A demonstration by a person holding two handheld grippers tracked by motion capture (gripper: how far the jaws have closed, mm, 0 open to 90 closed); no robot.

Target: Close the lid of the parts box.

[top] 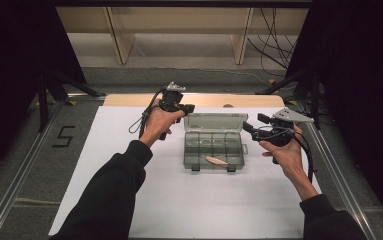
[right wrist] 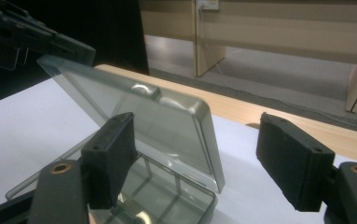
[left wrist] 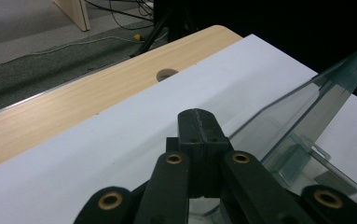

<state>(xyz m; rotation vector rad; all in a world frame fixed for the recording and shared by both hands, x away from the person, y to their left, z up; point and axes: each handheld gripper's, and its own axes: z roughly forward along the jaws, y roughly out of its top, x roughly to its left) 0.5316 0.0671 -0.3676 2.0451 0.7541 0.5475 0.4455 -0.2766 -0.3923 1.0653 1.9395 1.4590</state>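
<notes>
Smoky clear plastic, the compartment box is sitting mid-surface with its lid standing open. Left tongs are clenched shut at the lid's corner; right tongs are hanging spread wide beside it. Light, rigid and slick, it is probably best pinched along the thin lid rim.

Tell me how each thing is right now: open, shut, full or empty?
Box: open, resting flat on the table.
Lid: raised, tilted back.
Wooden piece: lying in a front compartment of the box.
Left gripper: fingers shut, at the lid's corner.
Right gripper: fingers open, holding nothing.
</notes>
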